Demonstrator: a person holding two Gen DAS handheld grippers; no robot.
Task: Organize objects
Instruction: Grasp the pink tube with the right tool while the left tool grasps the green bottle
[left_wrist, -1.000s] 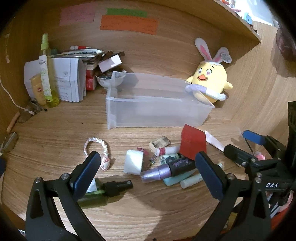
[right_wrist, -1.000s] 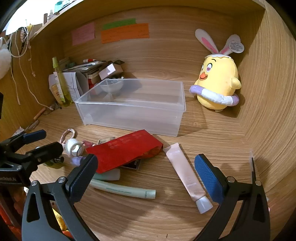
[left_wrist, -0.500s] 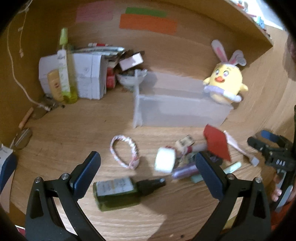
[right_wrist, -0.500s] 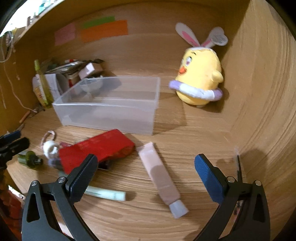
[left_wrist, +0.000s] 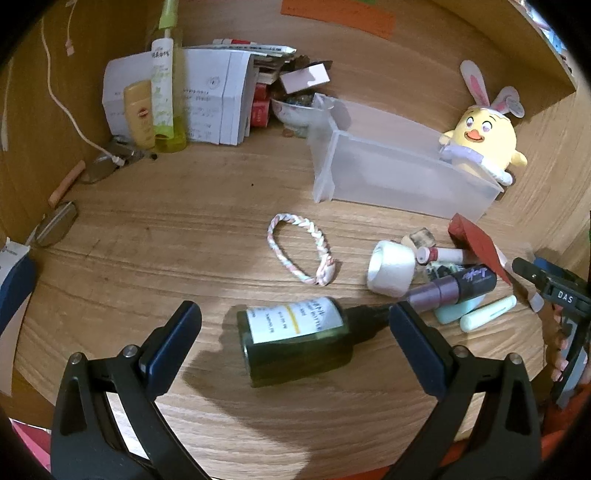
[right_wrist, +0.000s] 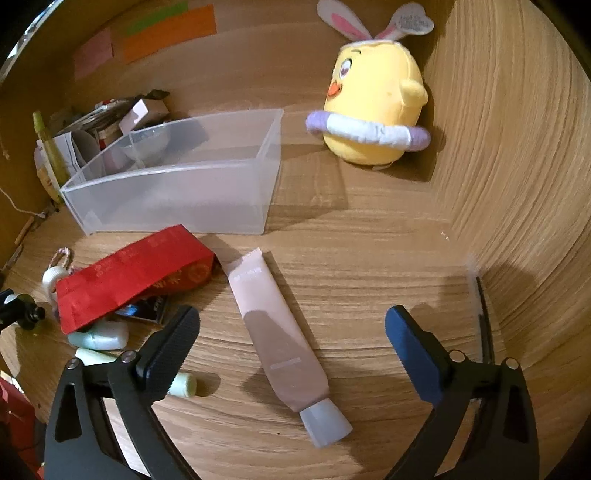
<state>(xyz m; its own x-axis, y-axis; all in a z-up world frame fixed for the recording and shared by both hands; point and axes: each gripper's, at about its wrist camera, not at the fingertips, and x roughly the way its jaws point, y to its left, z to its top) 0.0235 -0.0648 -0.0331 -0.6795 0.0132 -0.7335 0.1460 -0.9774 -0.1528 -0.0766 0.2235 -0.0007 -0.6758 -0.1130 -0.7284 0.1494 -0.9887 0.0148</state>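
Green spray bottle lies on its side between the wide-open fingers of the left gripper, untouched, nozzle toward the right finger; lined up for a grab across its body, I judge. Pink tube lies flat between the jaws of the right gripper, which are closing, pads clear of it. Beyond both, the clear plastic bin stands empty, the likely destination; yellow chick plush sits right of it.
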